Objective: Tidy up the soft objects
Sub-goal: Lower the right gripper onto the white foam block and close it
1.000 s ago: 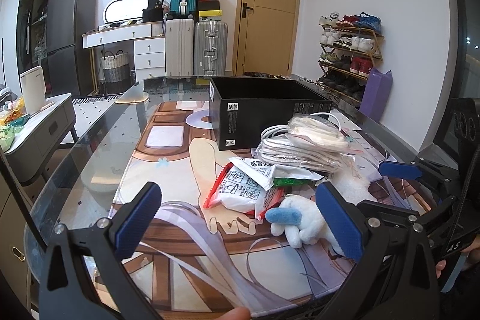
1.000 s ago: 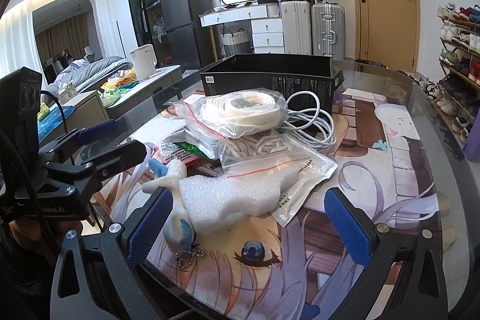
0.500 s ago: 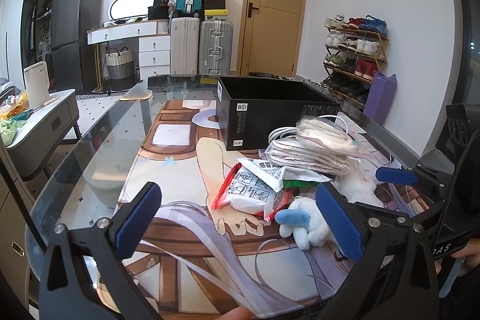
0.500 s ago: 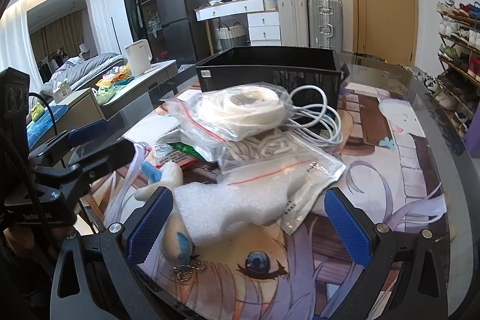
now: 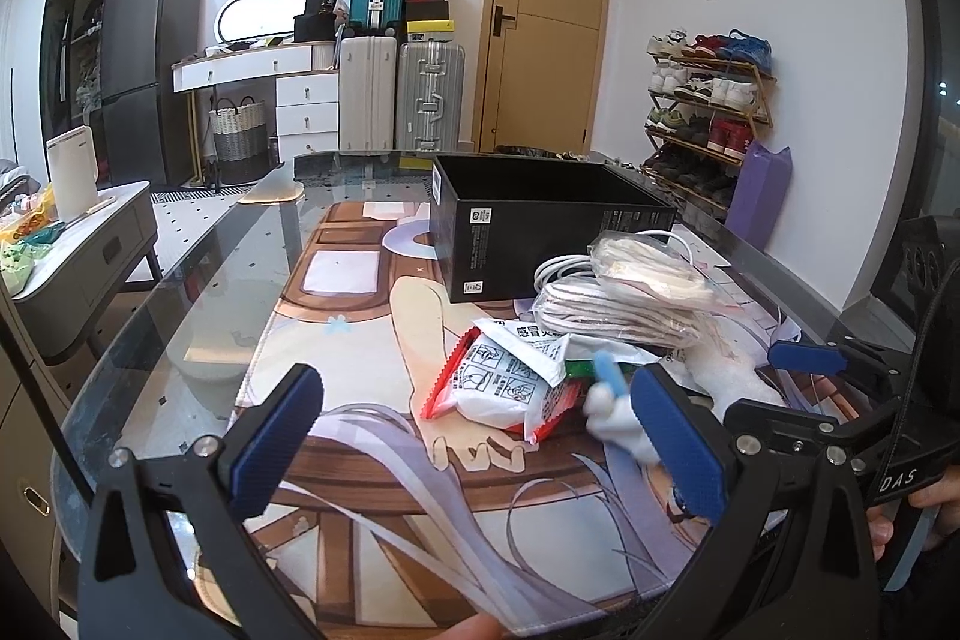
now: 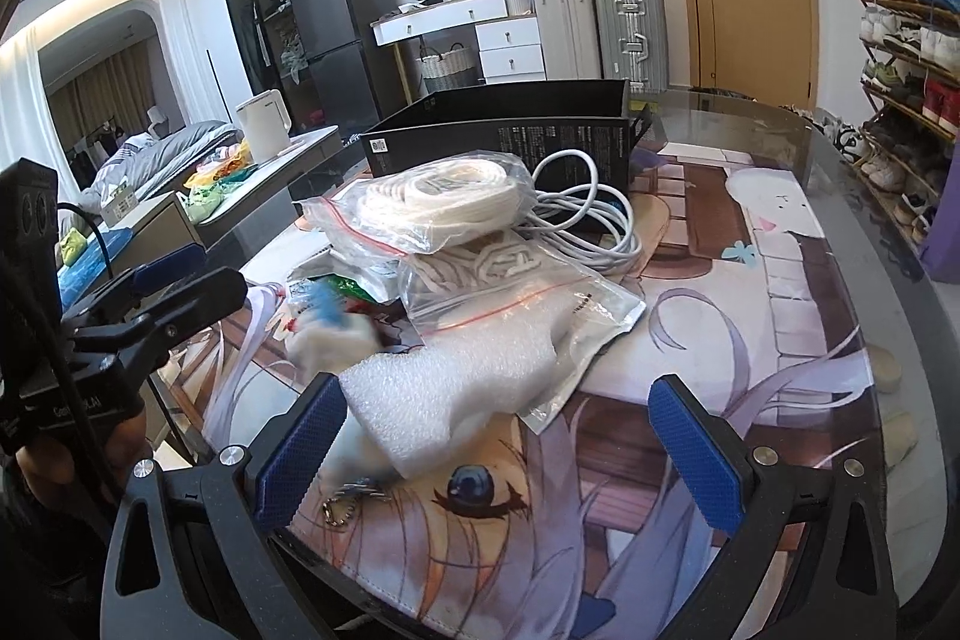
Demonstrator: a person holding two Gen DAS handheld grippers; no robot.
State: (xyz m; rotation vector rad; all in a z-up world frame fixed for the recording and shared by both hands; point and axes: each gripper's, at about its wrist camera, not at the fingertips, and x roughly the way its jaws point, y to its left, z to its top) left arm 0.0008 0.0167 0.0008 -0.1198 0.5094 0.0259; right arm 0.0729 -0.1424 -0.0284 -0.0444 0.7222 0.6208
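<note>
A pile of soft things lies on the printed mat point(image 5: 372, 466): a white and blue plush toy point(image 5: 612, 403), blurred, which also shows in the right wrist view point(image 6: 330, 328), a red and white packet point(image 5: 504, 388), bagged white cords point(image 6: 444, 202), a white foam piece point(image 6: 456, 388) and a loose white cable point(image 6: 588, 214). An open black box point(image 5: 540, 220) stands behind the pile. My left gripper point(image 5: 480, 442) is open just in front of the packet, its right finger against the plush. My right gripper point(image 6: 498, 454) is open around the foam piece's near end.
The mat covers a glass table point(image 5: 198, 280). A shoe rack point(image 5: 708, 124) stands at the right wall. Suitcases point(image 5: 402, 100) and a white dresser point(image 5: 270, 100) stand at the back. A low grey cabinet point(image 5: 84, 256) is left of the table.
Both grippers have moved forward toward the pile. The plush toy has shifted and is now blurred beside my left gripper's right finger.
</note>
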